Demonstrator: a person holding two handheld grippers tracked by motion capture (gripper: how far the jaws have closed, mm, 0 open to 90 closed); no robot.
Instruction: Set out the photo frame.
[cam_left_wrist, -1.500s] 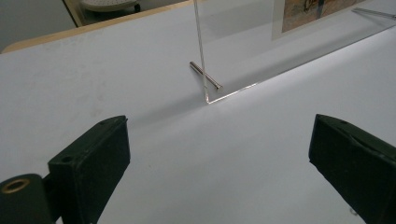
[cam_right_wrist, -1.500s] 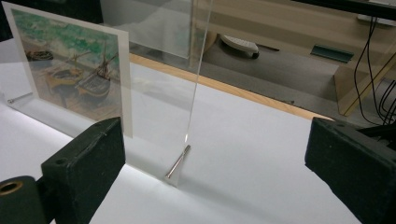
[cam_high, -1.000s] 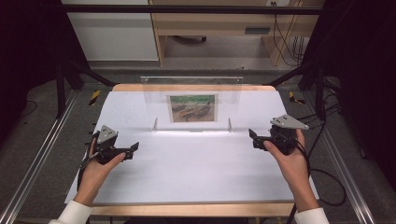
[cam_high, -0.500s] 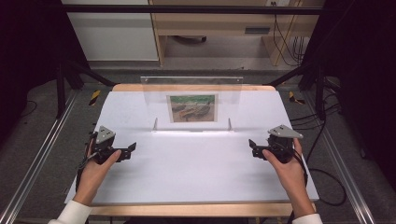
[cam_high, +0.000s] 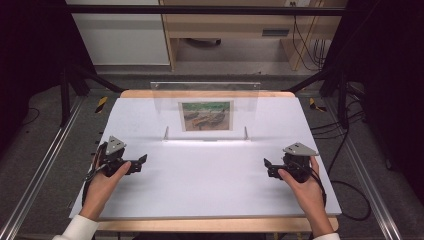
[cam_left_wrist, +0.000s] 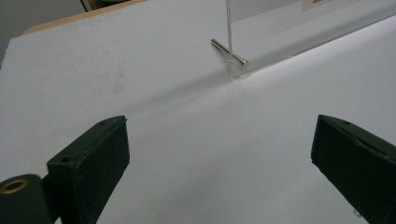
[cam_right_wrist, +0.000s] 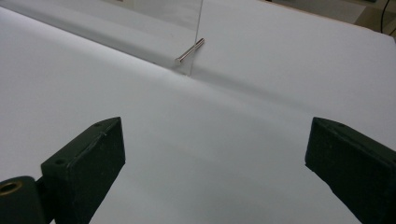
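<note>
White table (cam_high: 210, 190), upright clear stand (cam_high: 205, 107) enclosing picture (cam_high: 206, 116); both grippers (cam_high: 142, 161) (cam_high: 266, 166) spread, empty.

White table (cam_high: 210, 190) with clear upright picture stand (cam_high: 206, 111) at back.

Clear acrylic stand (cam_high: 205, 107) with landscape picture (cam_high: 206, 115), upright at table's far middle.

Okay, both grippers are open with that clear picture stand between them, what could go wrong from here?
The clear acrylic stand rests upright on two thin metal pins, so an uneven push from the left hand-held gripper or right hand-held gripper might tip it. Its transparent edges are hard to see, so a jaw could clip one. The picture might slip out if it tilts.
</note>
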